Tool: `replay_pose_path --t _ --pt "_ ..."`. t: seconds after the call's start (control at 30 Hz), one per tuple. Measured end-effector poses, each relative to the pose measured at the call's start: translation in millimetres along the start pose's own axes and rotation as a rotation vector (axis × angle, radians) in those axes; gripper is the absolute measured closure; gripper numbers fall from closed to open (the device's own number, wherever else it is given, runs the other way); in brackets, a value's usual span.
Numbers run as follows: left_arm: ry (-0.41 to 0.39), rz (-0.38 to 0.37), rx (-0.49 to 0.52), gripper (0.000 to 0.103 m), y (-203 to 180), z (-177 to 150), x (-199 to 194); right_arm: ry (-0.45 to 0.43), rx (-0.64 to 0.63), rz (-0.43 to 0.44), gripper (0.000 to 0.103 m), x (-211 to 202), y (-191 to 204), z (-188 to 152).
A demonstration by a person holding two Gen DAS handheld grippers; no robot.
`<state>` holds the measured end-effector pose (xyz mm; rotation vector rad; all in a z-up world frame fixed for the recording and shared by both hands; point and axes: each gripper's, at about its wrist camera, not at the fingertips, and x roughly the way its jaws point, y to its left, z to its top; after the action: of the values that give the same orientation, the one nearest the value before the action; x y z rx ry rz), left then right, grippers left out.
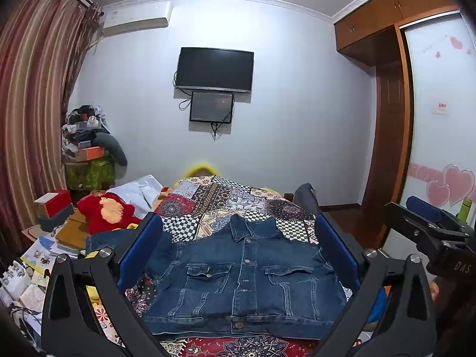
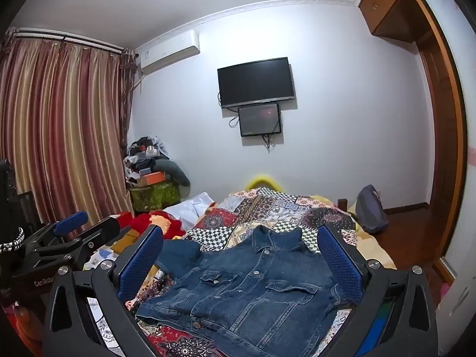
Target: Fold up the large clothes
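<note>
Though above the denim jacket, both grippers wide, empty

A pale wall carries a dark television with a smaller screen just below it and an air conditioner near the ceiling. Striped curtains hang on the left. A wooden wardrobe stands on the right above dark wood floor. A patchwork quilt covers the bed.
</note>
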<state>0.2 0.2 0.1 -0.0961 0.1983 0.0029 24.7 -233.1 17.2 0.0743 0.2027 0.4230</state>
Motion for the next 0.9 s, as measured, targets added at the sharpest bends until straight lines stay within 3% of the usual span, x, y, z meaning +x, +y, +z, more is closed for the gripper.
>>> replay_pose_path --t 0.9 --pt "-0.015 0.003 0.013 0.0 -0.4 -1.5 0.4 0.007 0.002 -0.002 0.0 0.8 -1.4 0.0"
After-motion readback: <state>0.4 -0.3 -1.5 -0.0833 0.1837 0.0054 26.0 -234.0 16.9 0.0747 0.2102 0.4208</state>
